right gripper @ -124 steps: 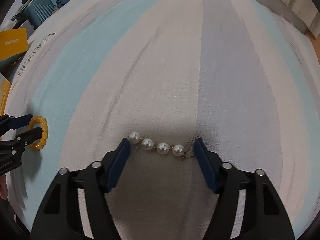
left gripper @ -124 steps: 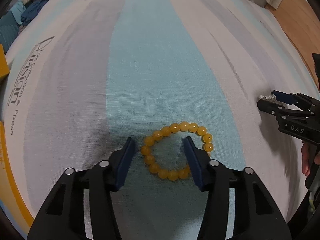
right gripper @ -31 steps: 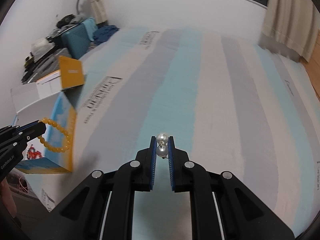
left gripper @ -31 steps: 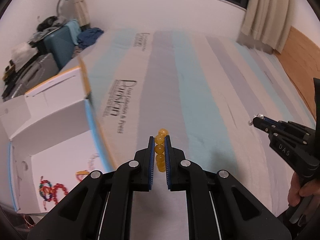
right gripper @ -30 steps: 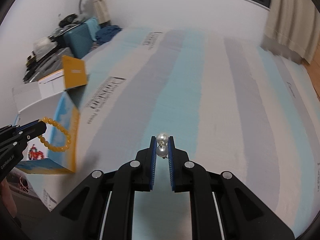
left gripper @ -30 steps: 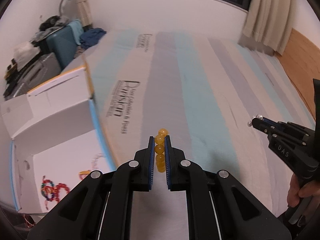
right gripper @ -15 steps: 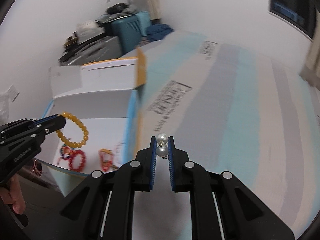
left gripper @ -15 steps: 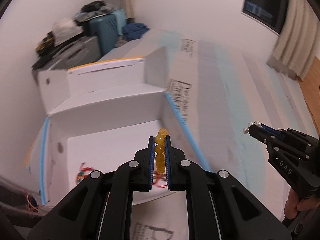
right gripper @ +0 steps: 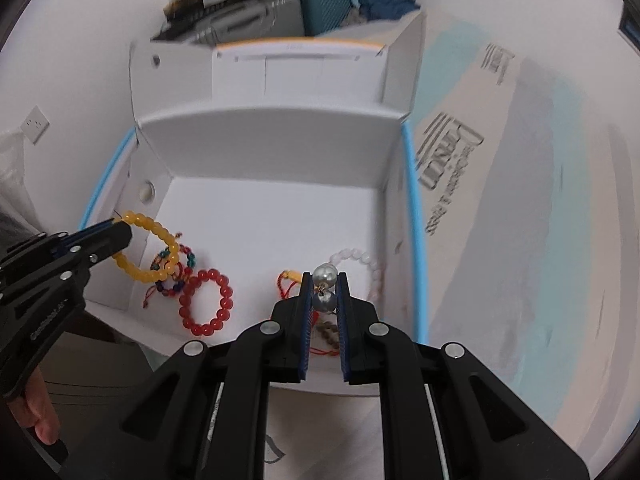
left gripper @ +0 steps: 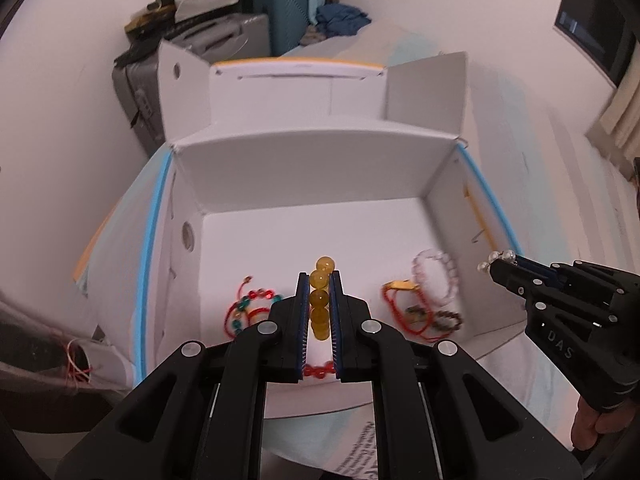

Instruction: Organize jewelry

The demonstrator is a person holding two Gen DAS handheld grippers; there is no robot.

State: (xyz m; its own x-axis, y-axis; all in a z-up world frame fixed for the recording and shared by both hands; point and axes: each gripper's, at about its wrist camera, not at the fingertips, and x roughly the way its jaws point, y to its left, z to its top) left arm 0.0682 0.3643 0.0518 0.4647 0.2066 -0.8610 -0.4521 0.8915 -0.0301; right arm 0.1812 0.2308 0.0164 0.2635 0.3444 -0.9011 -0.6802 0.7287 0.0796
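My left gripper (left gripper: 319,280) is shut on the yellow bead bracelet (left gripper: 320,300), held above the open white box (left gripper: 312,172); it also shows in the right wrist view (right gripper: 146,250), hanging from the gripper (right gripper: 120,226). My right gripper (right gripper: 324,282) is shut on the pearl chain (right gripper: 324,280), over the box's near right part; it shows in the left wrist view (left gripper: 498,262) at the box's right wall. In the box lie a red bead bracelet (right gripper: 206,302), red cord bracelets (left gripper: 248,308), a pale pink bead bracelet (left gripper: 436,276) and a dark bead bracelet (left gripper: 446,318).
The box has raised flaps (left gripper: 426,84) and blue-edged side walls (right gripper: 414,208). It stands beside the striped bedsheet (right gripper: 520,200). Suitcases (left gripper: 280,8) and clutter stand against the wall behind. A wall socket (right gripper: 34,124) is at the left.
Both grippers have swung left from over the bed to above the open box, each still holding its piece. The box now fills the view.
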